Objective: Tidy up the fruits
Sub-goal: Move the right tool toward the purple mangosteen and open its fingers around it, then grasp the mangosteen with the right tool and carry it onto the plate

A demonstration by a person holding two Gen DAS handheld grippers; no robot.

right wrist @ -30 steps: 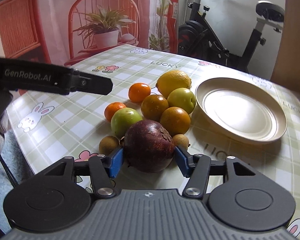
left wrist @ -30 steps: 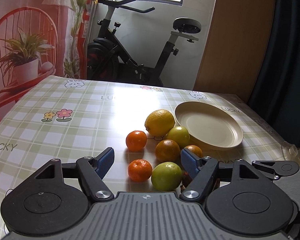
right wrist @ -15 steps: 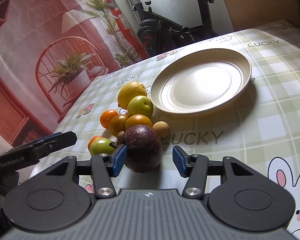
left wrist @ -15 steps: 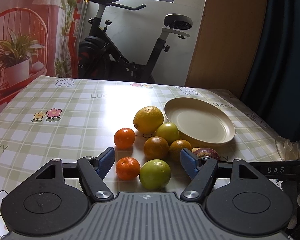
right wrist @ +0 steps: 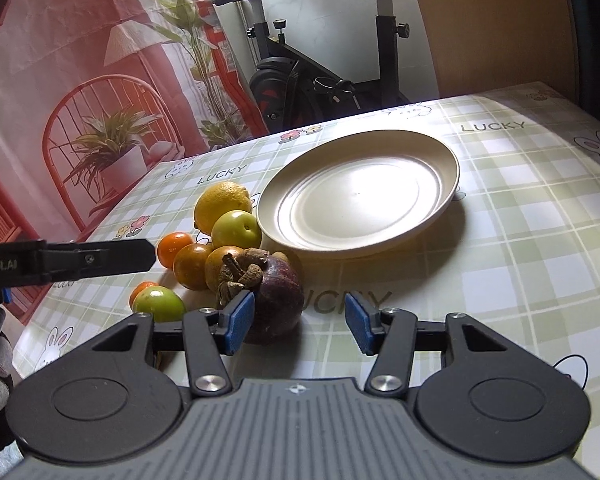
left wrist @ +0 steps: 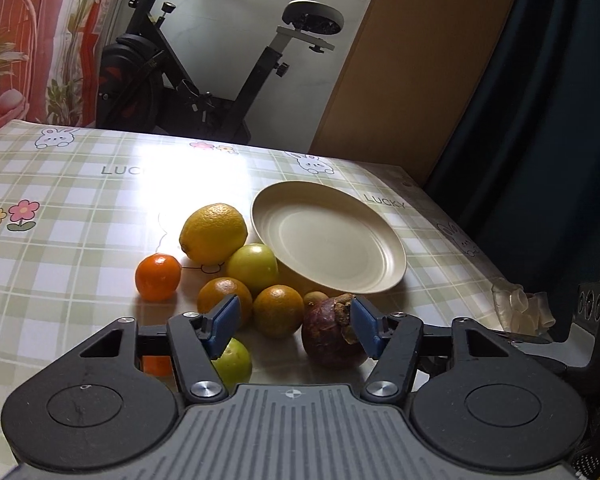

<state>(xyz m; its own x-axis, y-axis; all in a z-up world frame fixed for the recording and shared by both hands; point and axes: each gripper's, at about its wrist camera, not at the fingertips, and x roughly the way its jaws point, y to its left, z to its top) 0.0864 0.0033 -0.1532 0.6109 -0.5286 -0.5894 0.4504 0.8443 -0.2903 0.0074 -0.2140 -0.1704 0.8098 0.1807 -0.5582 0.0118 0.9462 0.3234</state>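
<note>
Resting on the checked tablecloth, the fruit sits in a tight cluster just left of the plate, which has nothing on it. The right gripper hangs low over the cloth with its blue pads spread wide and holding nothing; the mangosteen lies on the table against the left pad, calyx tipped toward the oranges, and clear of the right pad. The left gripper is likewise wide open and empty, hovering over the near side of the pile, with an orange showing between its pads and a green fruit partly hidden under its left finger. The lemon lies farthest back, beside the plate's rim, with a yellow-green fruit touching it and a tangerine off to the left. An exercise bike stands behind the table.
</note>
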